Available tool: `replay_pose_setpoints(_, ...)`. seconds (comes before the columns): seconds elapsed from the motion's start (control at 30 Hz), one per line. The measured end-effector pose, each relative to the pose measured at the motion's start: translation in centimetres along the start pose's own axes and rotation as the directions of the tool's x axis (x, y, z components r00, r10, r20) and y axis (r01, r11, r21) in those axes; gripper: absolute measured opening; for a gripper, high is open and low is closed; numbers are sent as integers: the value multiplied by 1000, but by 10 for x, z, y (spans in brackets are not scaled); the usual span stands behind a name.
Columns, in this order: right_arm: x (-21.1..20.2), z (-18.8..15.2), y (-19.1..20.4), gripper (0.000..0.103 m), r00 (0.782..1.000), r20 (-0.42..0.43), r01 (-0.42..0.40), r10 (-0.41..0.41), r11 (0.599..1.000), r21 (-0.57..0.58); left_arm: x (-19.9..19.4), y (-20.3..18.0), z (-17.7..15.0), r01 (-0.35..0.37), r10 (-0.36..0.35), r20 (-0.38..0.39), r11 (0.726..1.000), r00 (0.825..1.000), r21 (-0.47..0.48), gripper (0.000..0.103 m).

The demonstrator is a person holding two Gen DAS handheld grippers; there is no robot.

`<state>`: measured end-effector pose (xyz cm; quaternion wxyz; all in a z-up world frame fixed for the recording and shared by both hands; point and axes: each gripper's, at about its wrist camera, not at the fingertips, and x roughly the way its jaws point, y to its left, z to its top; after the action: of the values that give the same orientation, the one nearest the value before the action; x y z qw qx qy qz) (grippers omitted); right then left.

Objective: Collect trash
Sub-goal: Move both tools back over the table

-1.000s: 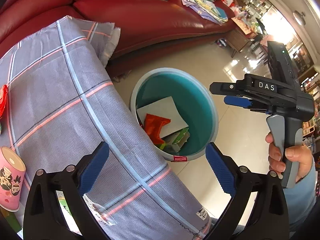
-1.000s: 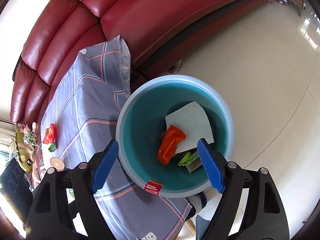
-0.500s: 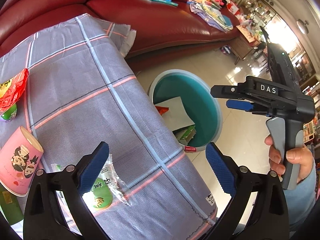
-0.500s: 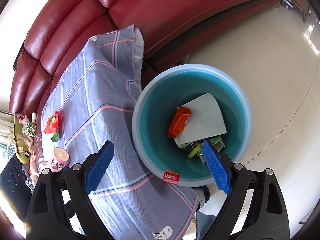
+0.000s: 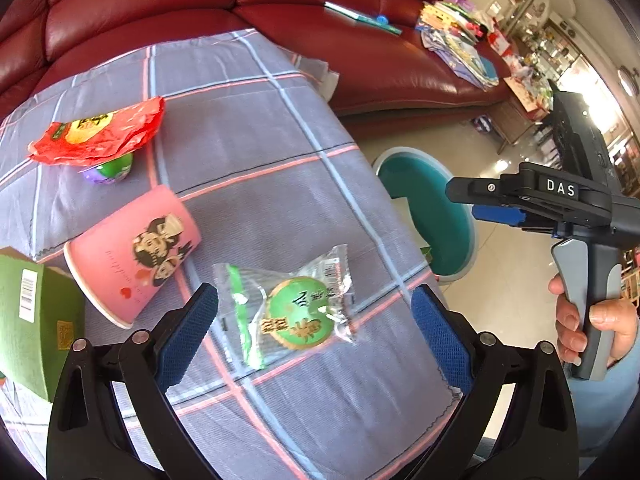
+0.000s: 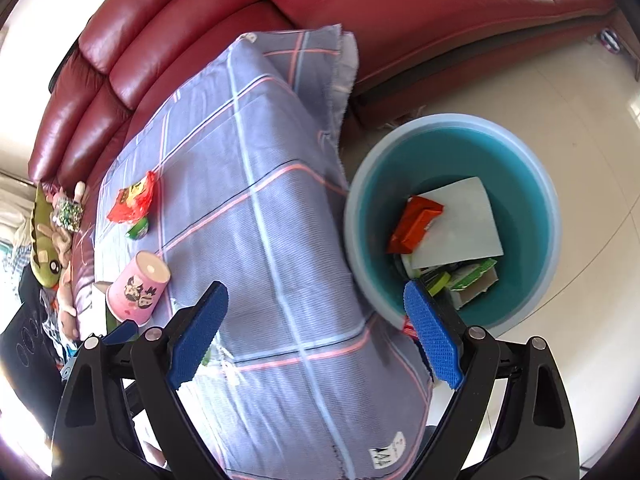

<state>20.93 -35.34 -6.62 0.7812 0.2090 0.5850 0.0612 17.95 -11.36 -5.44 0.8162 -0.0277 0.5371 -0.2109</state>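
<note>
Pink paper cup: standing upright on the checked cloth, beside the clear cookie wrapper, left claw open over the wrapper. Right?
Not quite. The pink paper cup is lying on its side, not upright; the left wrist view shows its open rim facing sideways. The rest holds: it rests on the checked cloth, beside the clear cookie wrapper, and the left claw is open over that wrapper.

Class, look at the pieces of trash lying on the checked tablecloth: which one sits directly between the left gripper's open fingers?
The clear wrapper with the green round label. It lies between the left gripper fingers; the pink paper cup and red wrapper lie farther off.
</note>
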Motion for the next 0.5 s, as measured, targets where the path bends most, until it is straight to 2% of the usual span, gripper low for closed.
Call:
replay_pose_setpoints(0.23, 16, -9, 59, 86, 999, -32, -23, 20, 995, -101, -30, 47, -25, -61, 63, 24, 996, 998, -70, 97)
replay_pose_setpoints(0.5, 38, -23, 139, 86, 996, -73, -73, 55, 963, -258, -67, 106, -55, -118, 129, 59, 978, 990, -170, 97)
